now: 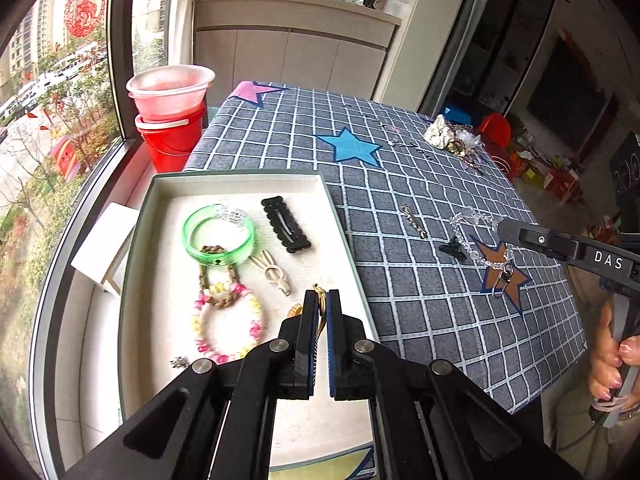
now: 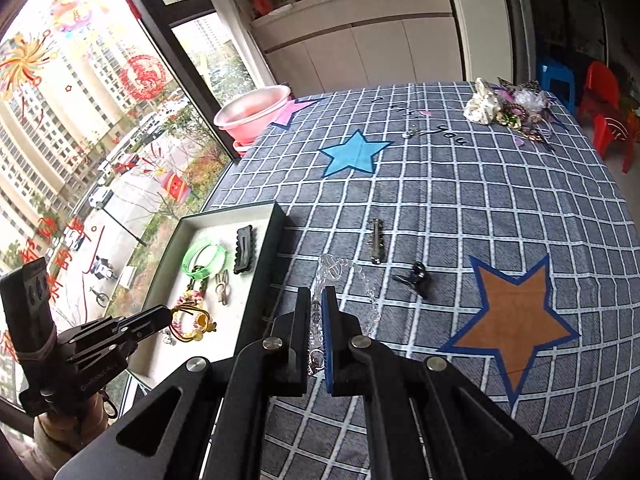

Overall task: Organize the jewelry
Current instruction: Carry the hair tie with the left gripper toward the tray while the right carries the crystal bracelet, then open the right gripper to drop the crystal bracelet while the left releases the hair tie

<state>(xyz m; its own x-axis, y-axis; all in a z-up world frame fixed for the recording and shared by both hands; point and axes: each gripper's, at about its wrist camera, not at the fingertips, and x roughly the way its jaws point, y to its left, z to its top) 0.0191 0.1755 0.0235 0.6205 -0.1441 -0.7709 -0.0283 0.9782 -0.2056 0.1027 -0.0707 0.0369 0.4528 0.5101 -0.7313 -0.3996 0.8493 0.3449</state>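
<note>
Two wrist cams, both angled down over the table (image 1: 440, 200)

Left sits close above the tray (image 1: 240, 178); right faces the checked cloth (image 2: 480, 220). Both catch tray and window.

The gold piece (image 1: 320, 312) is being largely covered by the closed fingers of the left gripper (image 1: 321, 300), so its kind cannot be told. The lower run of the clear bead chain (image 2: 348, 280) is being hidden between the fingers of the right gripper (image 2: 316, 300). The tray (image 1: 240, 178) is being cut off at its near end by the gripper body. The heap at the far corner (image 2: 508, 106) is being rendered too small for single pieces to be told. A tiny item by the script (image 2: 410, 133) is being left unreadable.
</note>
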